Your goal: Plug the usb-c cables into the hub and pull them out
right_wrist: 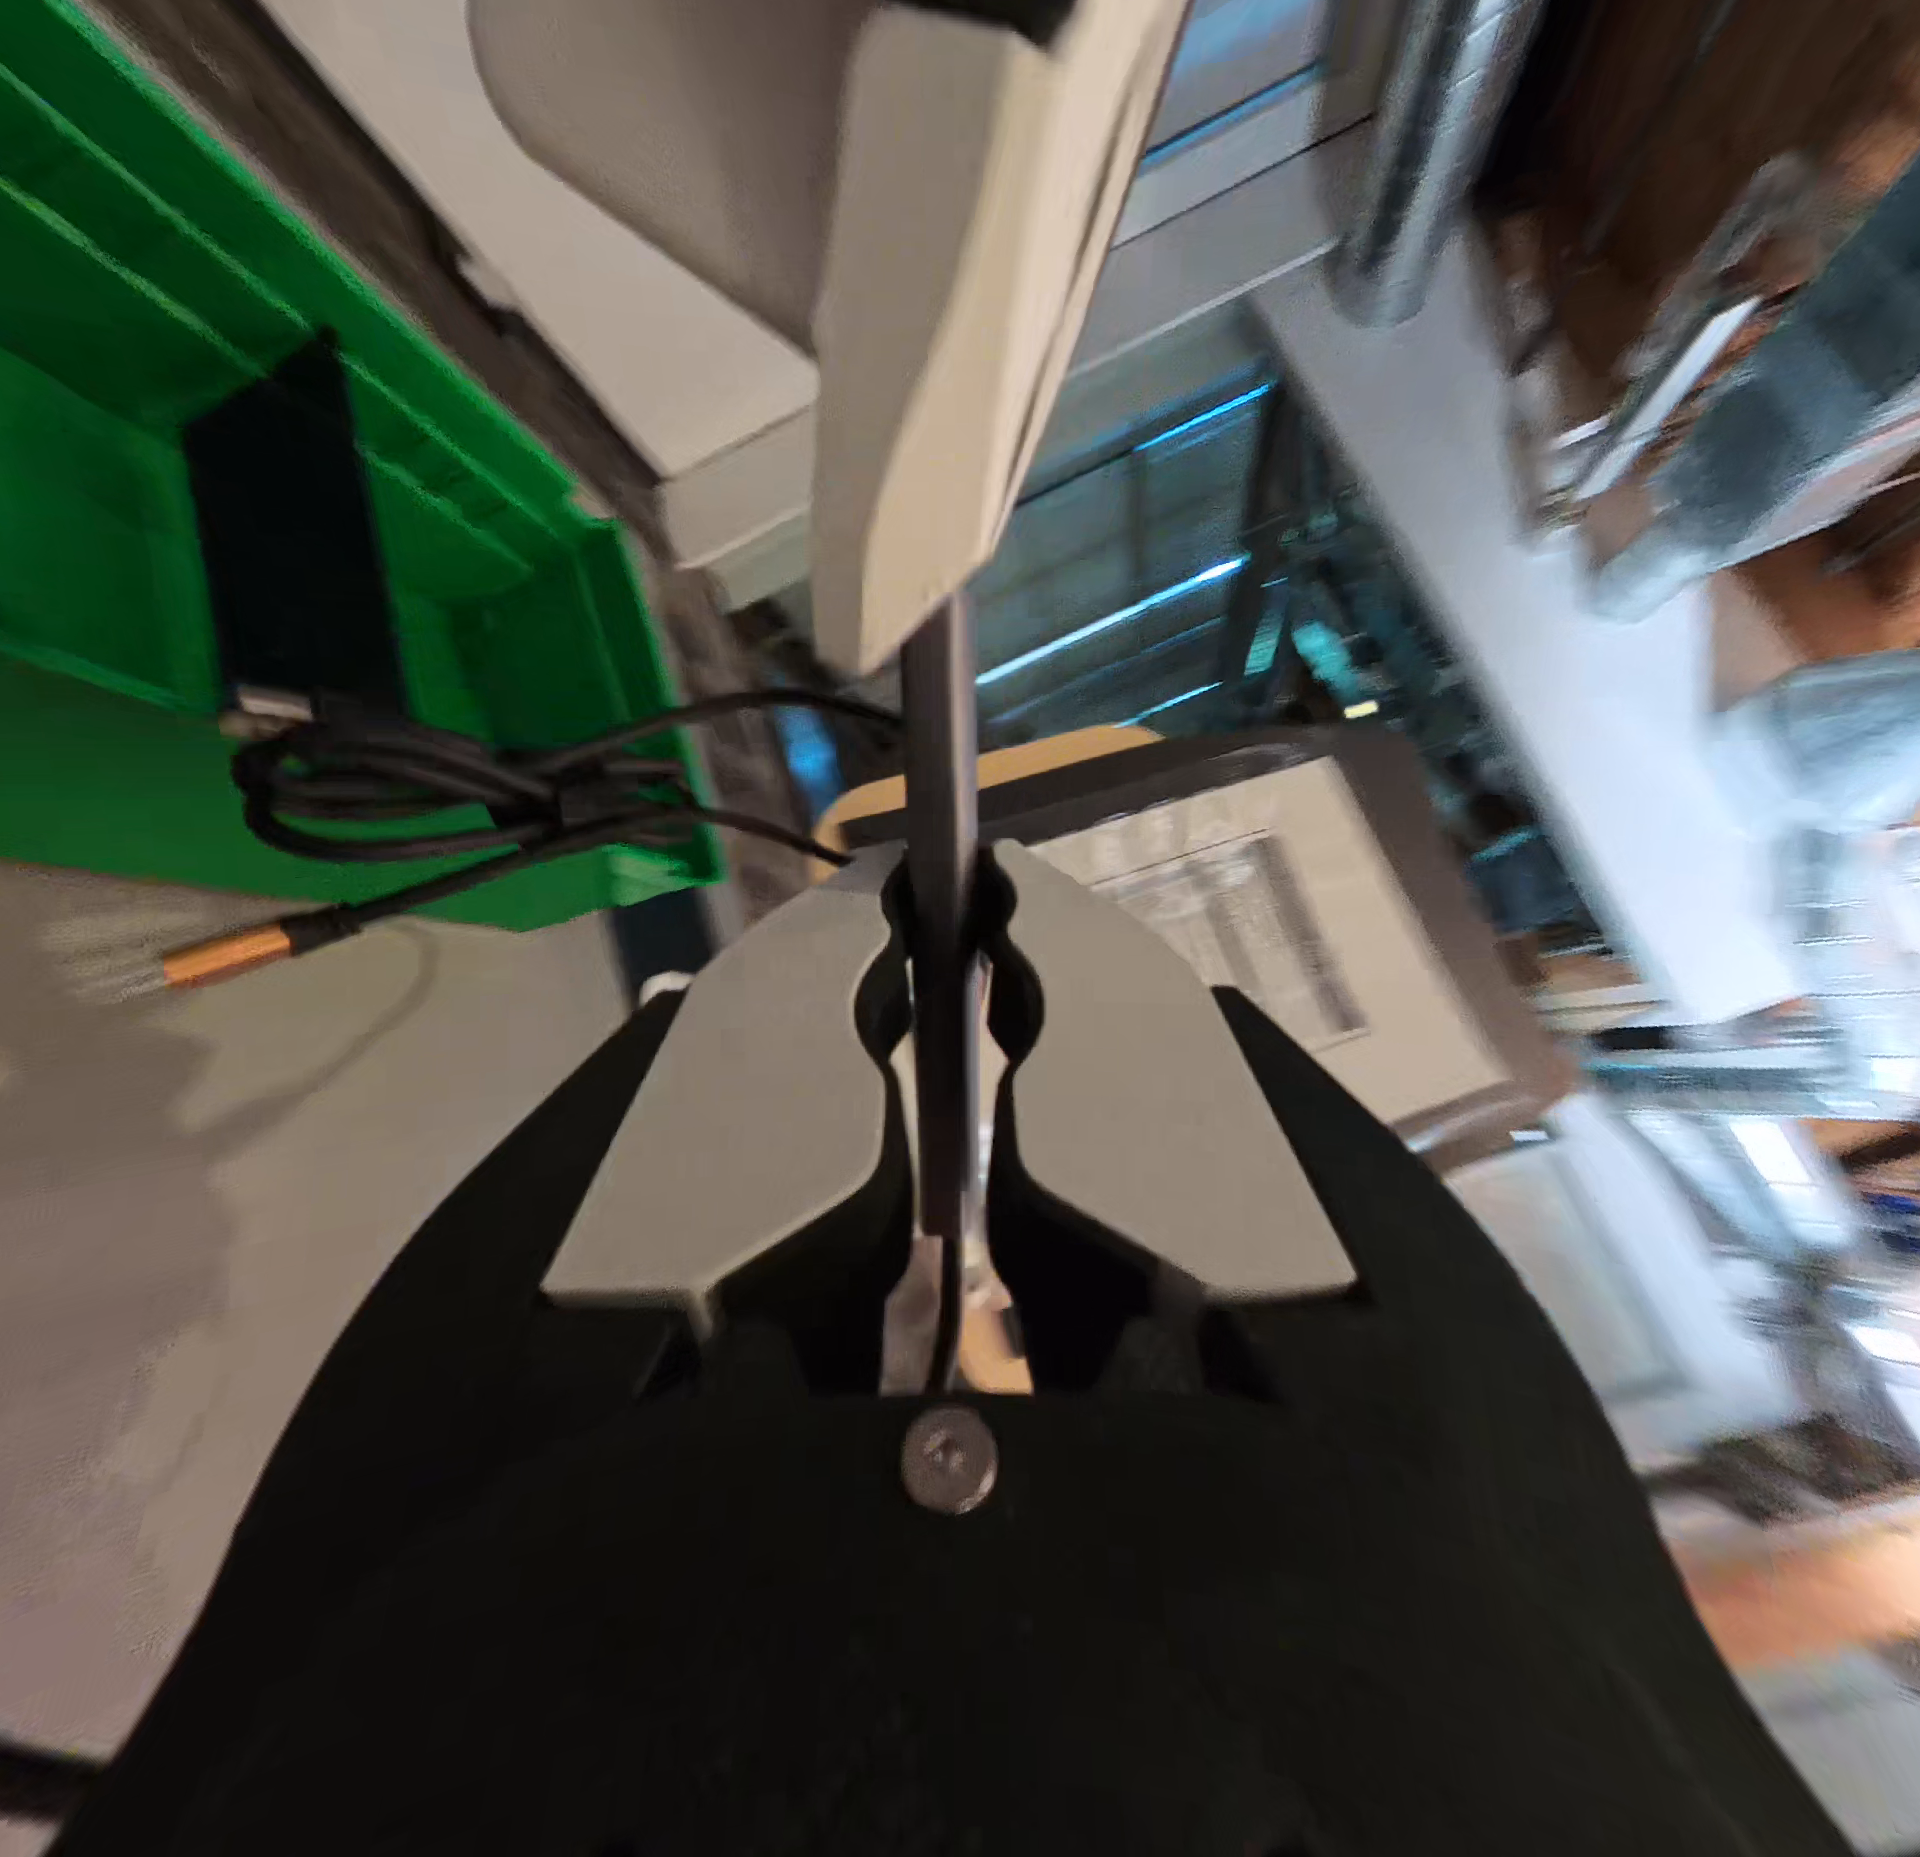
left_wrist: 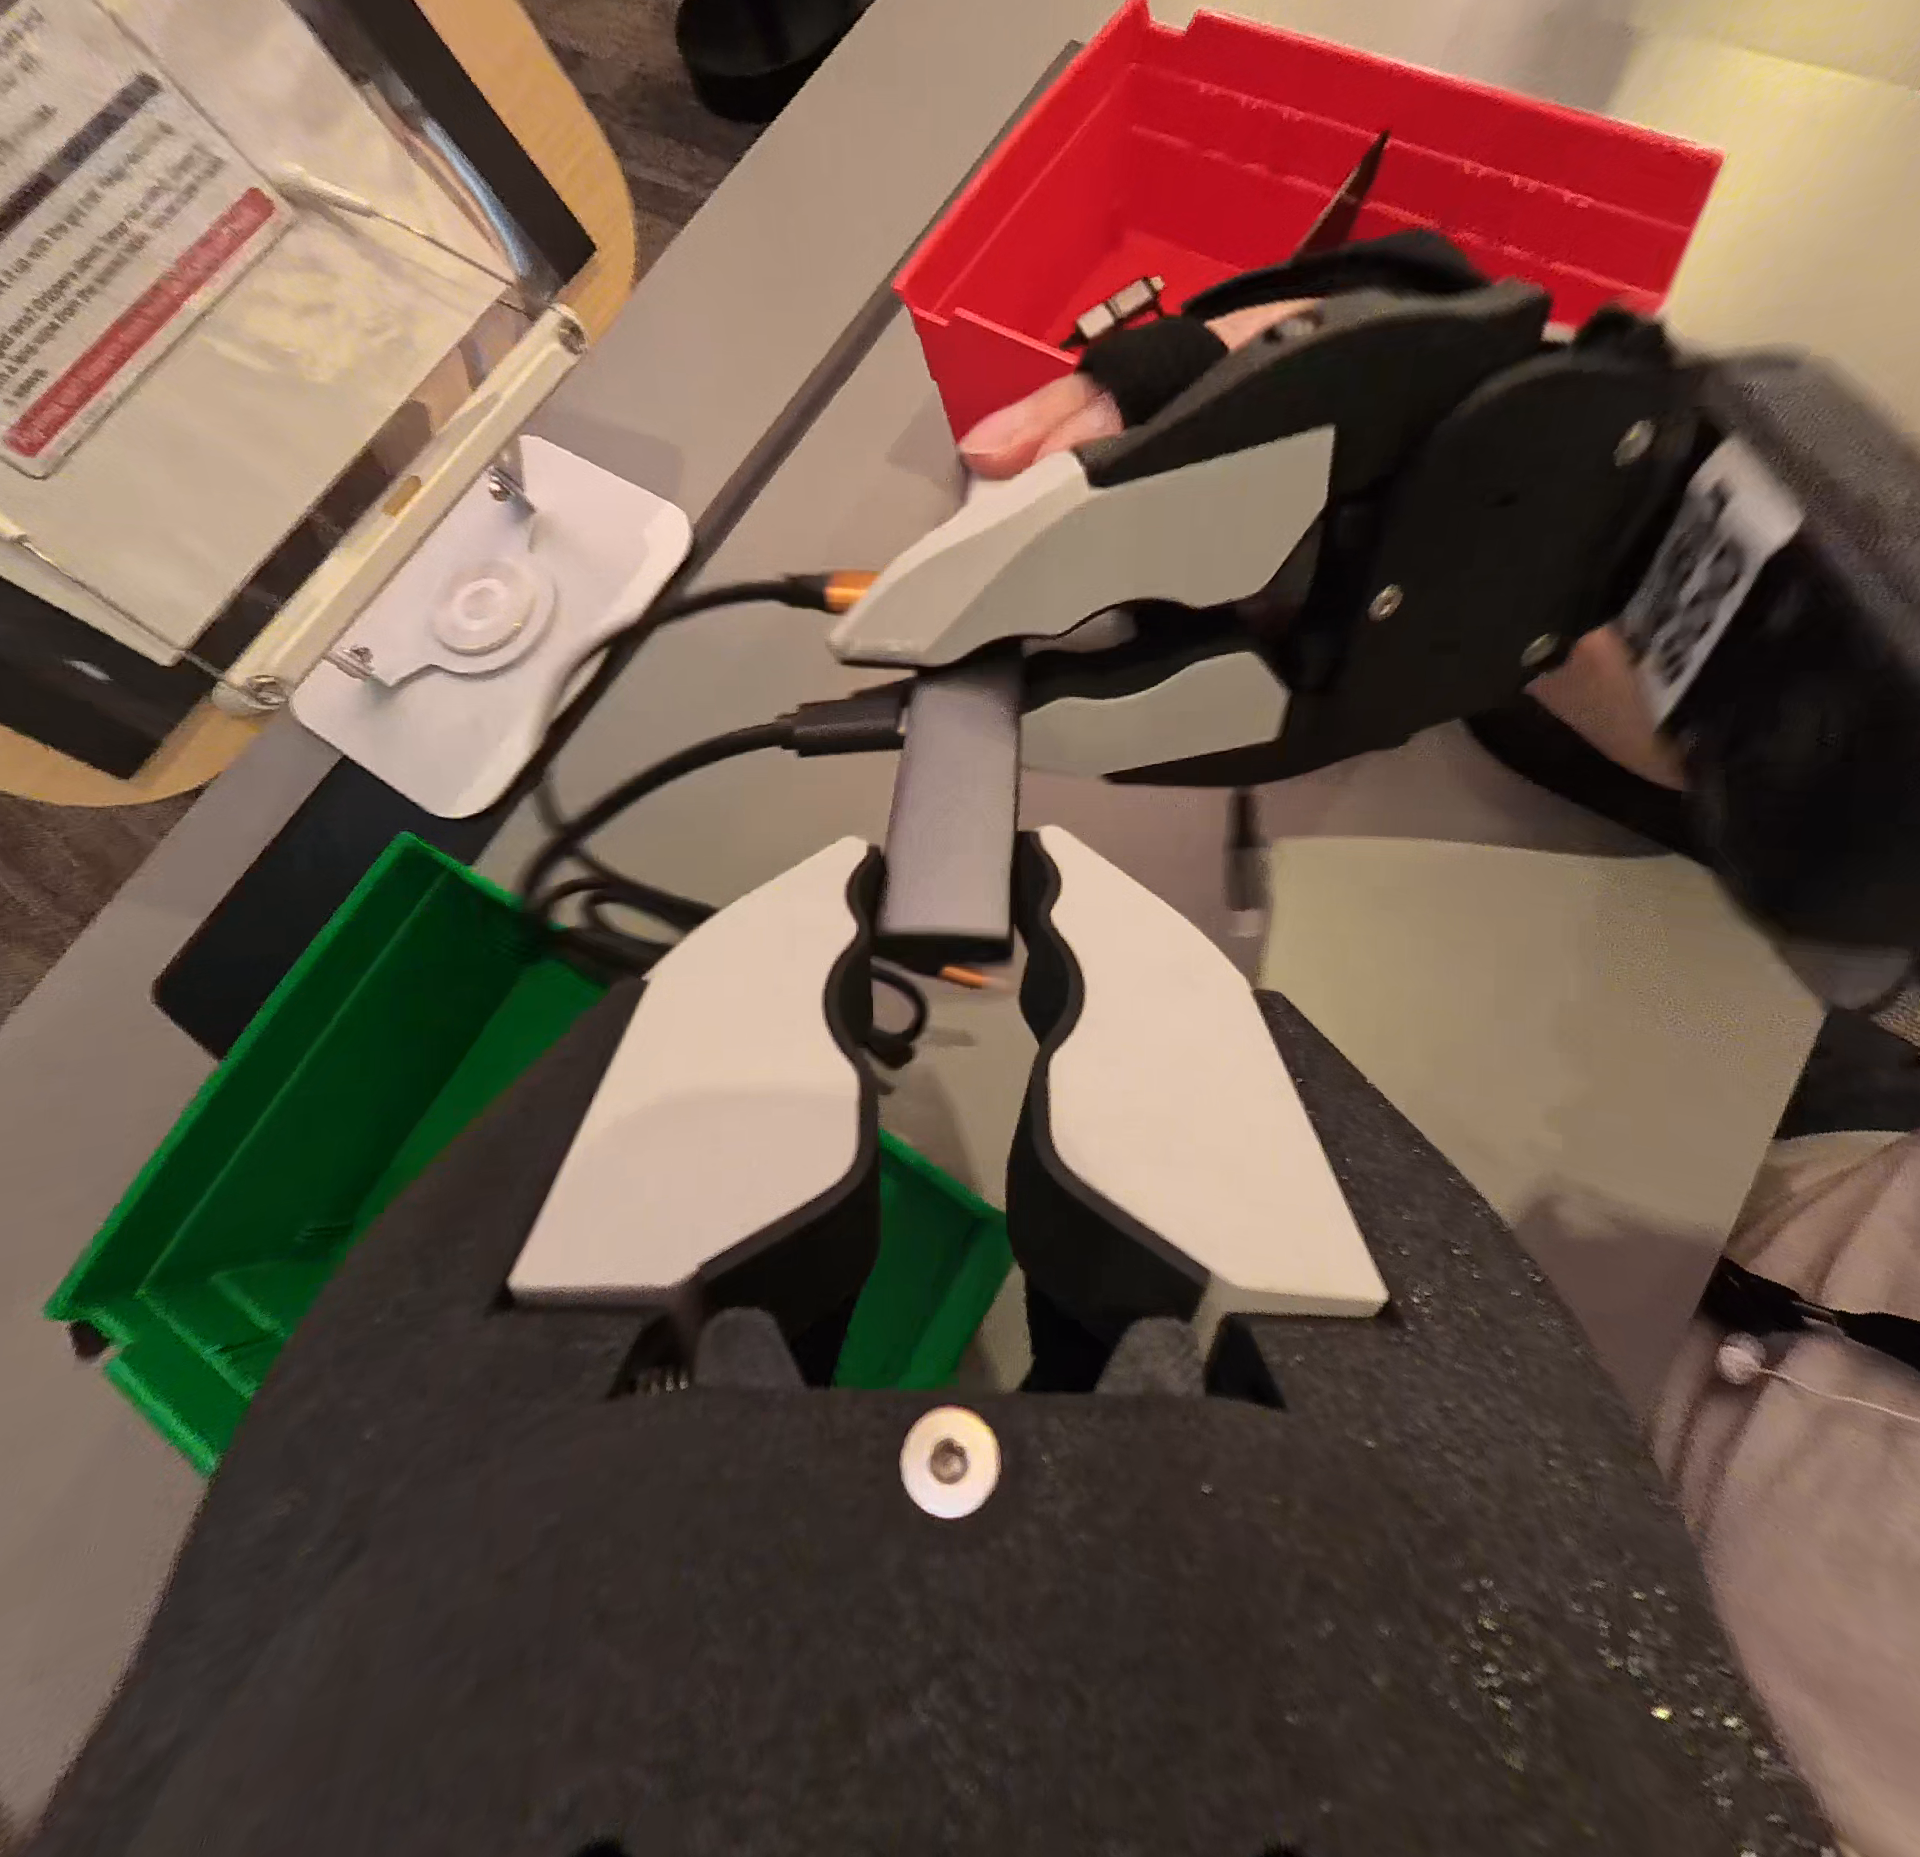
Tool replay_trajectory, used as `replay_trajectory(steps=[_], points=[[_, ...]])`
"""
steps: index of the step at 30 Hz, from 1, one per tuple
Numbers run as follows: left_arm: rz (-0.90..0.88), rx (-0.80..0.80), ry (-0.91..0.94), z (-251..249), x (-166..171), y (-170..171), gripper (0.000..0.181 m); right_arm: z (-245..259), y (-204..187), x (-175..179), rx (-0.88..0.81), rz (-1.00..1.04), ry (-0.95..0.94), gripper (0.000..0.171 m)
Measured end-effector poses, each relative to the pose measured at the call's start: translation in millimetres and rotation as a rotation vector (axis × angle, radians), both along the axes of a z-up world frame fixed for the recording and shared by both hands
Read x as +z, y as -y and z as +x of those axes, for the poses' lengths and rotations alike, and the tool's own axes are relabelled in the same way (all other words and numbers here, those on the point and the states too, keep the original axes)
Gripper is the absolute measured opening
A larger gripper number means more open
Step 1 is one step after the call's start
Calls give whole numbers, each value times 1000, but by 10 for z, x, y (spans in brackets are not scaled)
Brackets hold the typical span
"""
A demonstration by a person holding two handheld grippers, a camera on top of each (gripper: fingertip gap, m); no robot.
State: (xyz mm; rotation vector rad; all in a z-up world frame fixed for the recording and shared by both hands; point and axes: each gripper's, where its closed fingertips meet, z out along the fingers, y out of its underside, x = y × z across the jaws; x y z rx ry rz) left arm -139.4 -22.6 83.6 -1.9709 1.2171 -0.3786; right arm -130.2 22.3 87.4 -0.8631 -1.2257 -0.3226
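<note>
**Desk:** What did you have in hand when the shot was taken?

**Operator:** I had the hub [left_wrist: 951,820], a slim dark grey bar, held clear above the worktop [left_wrist: 1507,1028]. My left gripper [left_wrist: 948,898] was clenched on its near end, and my right gripper [left_wrist: 940,659] was clamped on the far end, jaws shut on the bar from the side. A black cable [left_wrist: 665,779] sat plugged into the hub's side, just beside the right jaws; a second one with an orange plug [left_wrist: 842,592] lay behind the upper jaw, and I couldn't tell whether it was seated.

**Desk:** How did you judge it would handle?

**Operator:** Light and rigid, I reckoned, with smooth sides that could slip. I would have gripped the bar on its flat faces and taken each cable by the hard plug shell, never the limp cord, pulling straight out.

**Desk:** And the room?

**Operator:** The worktop was plain grey, with a green bin [left_wrist: 291,1111] on my near left holding coiled cable, and a red bin [left_wrist: 1299,207] beyond. A loose orange-tipped plug [right_wrist: 223,955] rested on the surface. A sign holder [left_wrist: 208,280] stood off to the left.
</note>
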Motion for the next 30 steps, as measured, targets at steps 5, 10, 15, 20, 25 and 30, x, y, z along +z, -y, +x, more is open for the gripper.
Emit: replay_trajectory(steps=[5, 10, 15, 20, 25, 30], points=[[115, -37, 146, -138, 259, -16, 52, 171, -6, -255, 159, -681, -81, 10], [255, -209, 359, -37, 501, -29, 52, 307, 170, -398, 333, -1086, -118, 10], [149, -379, 389, 251, 302, -76, 41, 290, 270, -351, 420, -1132, -129, 10], [31, -536, 353, 424, 60, 19, 12, 291, 358, -365, 456, -1131, -85, 10], [-77, -521, 322, 490, -19, -32, 10, 337, 288, -411, 457, -1052, -68, 11], [-160, -360, 487, 477, 158, -273, 10, 785, 64, 352, 420, -606, -397, 47]])
